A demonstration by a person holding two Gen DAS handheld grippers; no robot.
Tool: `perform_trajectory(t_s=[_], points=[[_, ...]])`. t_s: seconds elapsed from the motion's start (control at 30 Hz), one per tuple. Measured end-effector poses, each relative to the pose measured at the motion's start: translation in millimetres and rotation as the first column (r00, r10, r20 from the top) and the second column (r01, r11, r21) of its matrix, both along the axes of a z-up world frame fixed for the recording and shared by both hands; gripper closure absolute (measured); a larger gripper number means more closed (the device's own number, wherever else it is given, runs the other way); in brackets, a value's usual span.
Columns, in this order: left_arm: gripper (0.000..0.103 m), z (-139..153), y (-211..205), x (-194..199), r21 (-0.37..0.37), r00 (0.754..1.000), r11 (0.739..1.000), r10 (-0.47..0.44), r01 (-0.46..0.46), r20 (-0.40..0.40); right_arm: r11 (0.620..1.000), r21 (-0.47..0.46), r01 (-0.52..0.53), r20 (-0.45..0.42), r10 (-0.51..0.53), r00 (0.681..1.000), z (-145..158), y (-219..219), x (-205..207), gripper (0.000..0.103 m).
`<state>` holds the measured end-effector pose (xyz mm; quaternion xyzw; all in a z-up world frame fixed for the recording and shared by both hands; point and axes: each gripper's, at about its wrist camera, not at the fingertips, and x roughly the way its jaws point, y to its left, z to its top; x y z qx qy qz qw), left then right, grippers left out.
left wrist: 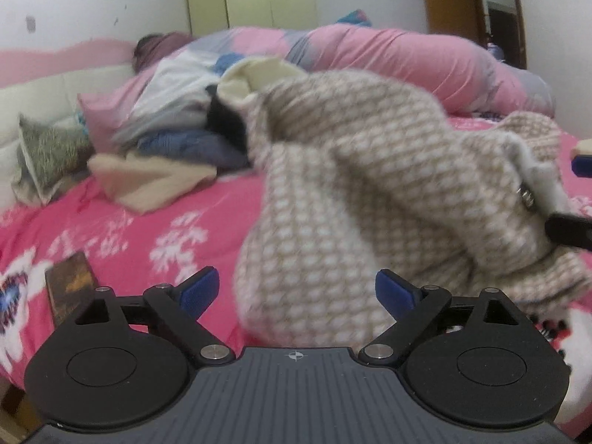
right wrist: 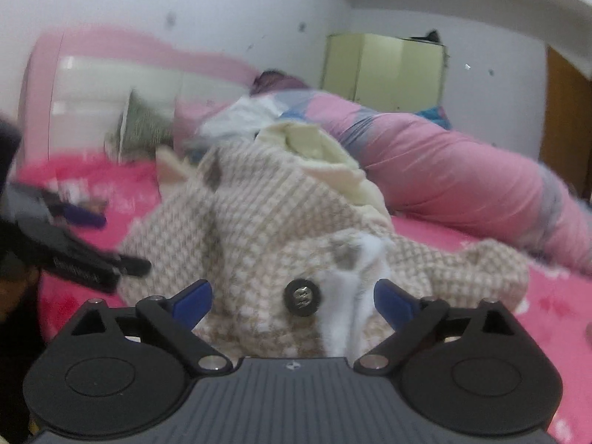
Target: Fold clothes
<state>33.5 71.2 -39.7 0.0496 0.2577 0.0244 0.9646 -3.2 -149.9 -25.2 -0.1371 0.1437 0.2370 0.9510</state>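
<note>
Both jaws wide apart, empty, before rumpled beige checked knit jacket (right wrist: 259, 222), black-buttoned.

Both wrist cameras look closely, slightly downward, at one coat (left wrist: 370, 192) on the bed (left wrist: 148, 229).

Light is soft and even indoor light, a bit dim, no hard shadows or glare — colours look slightly washed. Both views are smeared by motion blur: the beige-and-white checked knit garment (left wrist: 370, 192) is fuzzy, and the pink floral bed sheet (left wrist: 122, 236) pattern streaks. The right wrist view is worse — the pink rolled quilt (right wrist: 462, 170) and pale green wardrobe (right wrist: 384, 74) are soft. Only the black tongs bodies stay sharp. Fisheye bends walls and darkens the corners.
</note>
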Motion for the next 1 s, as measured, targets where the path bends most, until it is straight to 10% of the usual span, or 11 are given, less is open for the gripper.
perform_trajectory(t_s=[0.1, 0.2, 0.4, 0.8, 1.0], points=[[0.022, -8, 4, 6, -0.028, 1.0, 0.999, -0.019, 0.019, -0.004, 0.987, -0.141, 0.077, -0.003, -0.078, 0.997, -20, 24, 7, 0.007], [0.038, -14, 4, 14, -0.042, 0.999, 0.999, -0.032, 0.033, 0.008, 0.95, -0.258, 0.175, 0.033, -0.172, 0.984, -37, 39, 16, 0.038], [0.09, -9, 17, 26, -0.135, 0.999, 0.991, 0.019, -0.014, 0.036, 0.945, -0.166, 0.282, 0.088, -0.271, 0.959, -4, 24, 19, 0.087], [0.094, 84, 14, 11, -0.122, 0.927, 0.992, 0.009, 0.04, 0.374, 0.874, 0.025, 0.485, 0.325, -0.466, 0.823, 82, -43, 27, 0.1], [0.095, 105, 6, 33, -0.064, 0.905, 0.997, -0.002, 0.033, 0.426, 0.852, 0.038, 0.522, 0.29, -0.509, 0.81, 80, -76, 40, 0.1]])
